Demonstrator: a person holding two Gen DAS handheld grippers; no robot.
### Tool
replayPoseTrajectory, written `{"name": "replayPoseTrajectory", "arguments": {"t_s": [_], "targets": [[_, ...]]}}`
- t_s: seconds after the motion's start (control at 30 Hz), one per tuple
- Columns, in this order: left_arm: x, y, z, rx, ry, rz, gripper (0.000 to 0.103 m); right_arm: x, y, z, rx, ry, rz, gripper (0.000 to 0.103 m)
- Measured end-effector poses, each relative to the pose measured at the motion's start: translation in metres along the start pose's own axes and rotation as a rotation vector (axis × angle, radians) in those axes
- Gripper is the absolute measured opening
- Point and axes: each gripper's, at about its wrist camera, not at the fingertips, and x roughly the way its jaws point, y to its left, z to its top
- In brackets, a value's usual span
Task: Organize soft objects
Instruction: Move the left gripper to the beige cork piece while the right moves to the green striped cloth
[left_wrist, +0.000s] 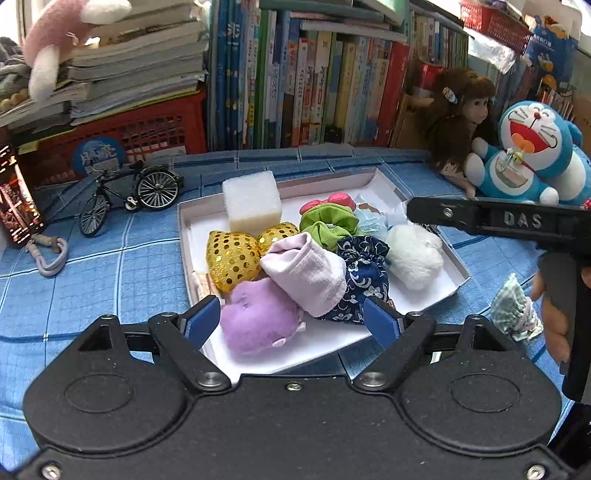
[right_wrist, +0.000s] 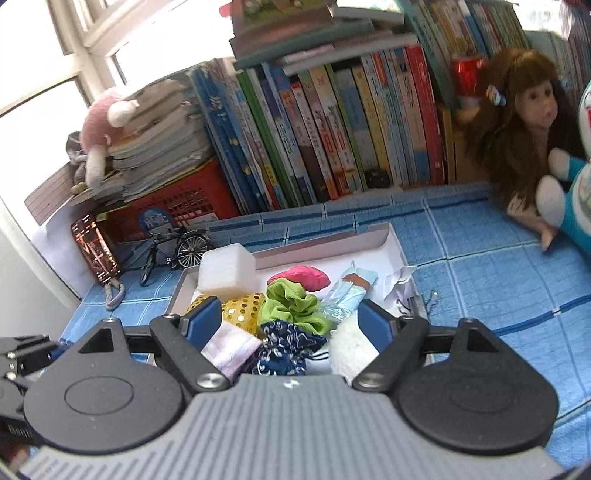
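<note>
Left wrist view, left hand-held gripper (left_wrist: 291, 317) tilted down, agape

A home, likely a child's room: packed children's books (left_wrist: 314, 81), a doll (right_wrist: 524, 122), a Doraemon plush (left_wrist: 532, 155) and a checked-cloth surface (left_wrist: 110, 266).

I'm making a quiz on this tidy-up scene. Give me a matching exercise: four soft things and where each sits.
Things:
1. white foam block
2. purple plush
3. checked pouch
4. pink rabbit plush

Places:
A. on the blue cloth, outside the box
B. back corner of the white box
C. up on the stacked books
D. front of the box, nearest the left gripper

Pairs: 1-B, 2-D, 3-A, 4-C
</note>
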Motion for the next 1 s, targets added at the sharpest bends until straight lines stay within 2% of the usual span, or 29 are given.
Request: {"name": "replayPoseTrajectory", "arguments": {"t_s": [0.27, 0.33, 0.5, 0.67, 0.9, 1.0], "targets": [[-0.031, 0.013, -0.025, -0.058, -0.083, -0.048, 0.086, -0.042, -0.007, -0.026, -0.058, -0.104, -0.020, 0.091], [-0.039, 0.017, -0.033, -0.077, -0.108, -0.064, 0.086, -0.052, -0.009, -0.031, -0.085, -0.133, -0.041, 0.091], [-0.056, 0.025, -0.053, -0.106, -0.167, -0.045, 0.087, -0.073, -0.014, -0.042, -0.143, -0.201, -0.096, 0.094], [-0.070, 0.042, -0.074, -0.190, -0.240, -0.065, 0.089, -0.090, -0.020, -0.058, -0.171, -0.280, -0.139, 0.098], [-0.077, 0.060, -0.103, -0.284, -0.302, -0.059, 0.090, -0.098, -0.022, -0.080, -0.228, -0.319, -0.200, 0.101], [-0.081, 0.065, -0.116, -0.303, -0.329, -0.027, 0.090, -0.098, -0.025, -0.085, -0.235, -0.323, -0.212, 0.103]]}}
